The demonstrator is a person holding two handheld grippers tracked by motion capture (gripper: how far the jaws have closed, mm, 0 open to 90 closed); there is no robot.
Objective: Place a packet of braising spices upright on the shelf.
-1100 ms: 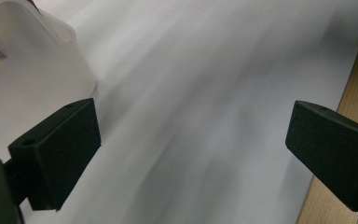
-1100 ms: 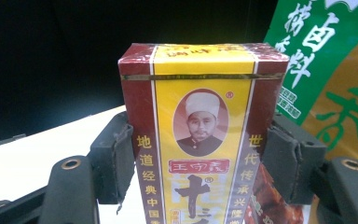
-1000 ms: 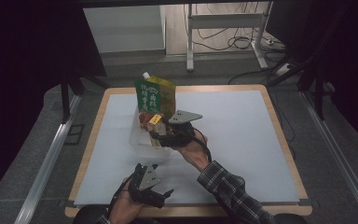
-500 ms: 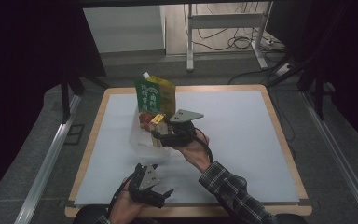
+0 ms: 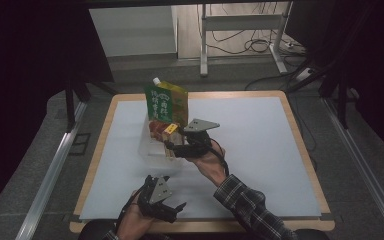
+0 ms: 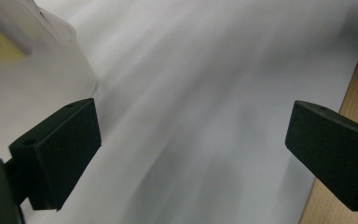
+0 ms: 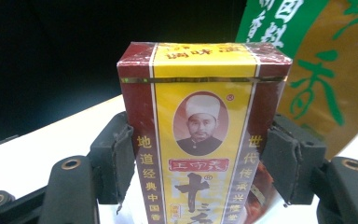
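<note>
Red and yellow card, the spice box [image 7: 204,140] sits pinched between my right gripper's [image 5: 176,147] pads, held over the clear plastic bin [image 5: 152,148] just in front of the green pouch [image 5: 166,102]. I should keep it upright and lower it straight, clear of the pouch. My left gripper [image 5: 167,209] rests spread wide and empty near the table's [image 5: 260,150] front edge.

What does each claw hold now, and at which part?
The right claw grips the red-yellow box by its two narrow sides. The left claw holds nothing.
</note>
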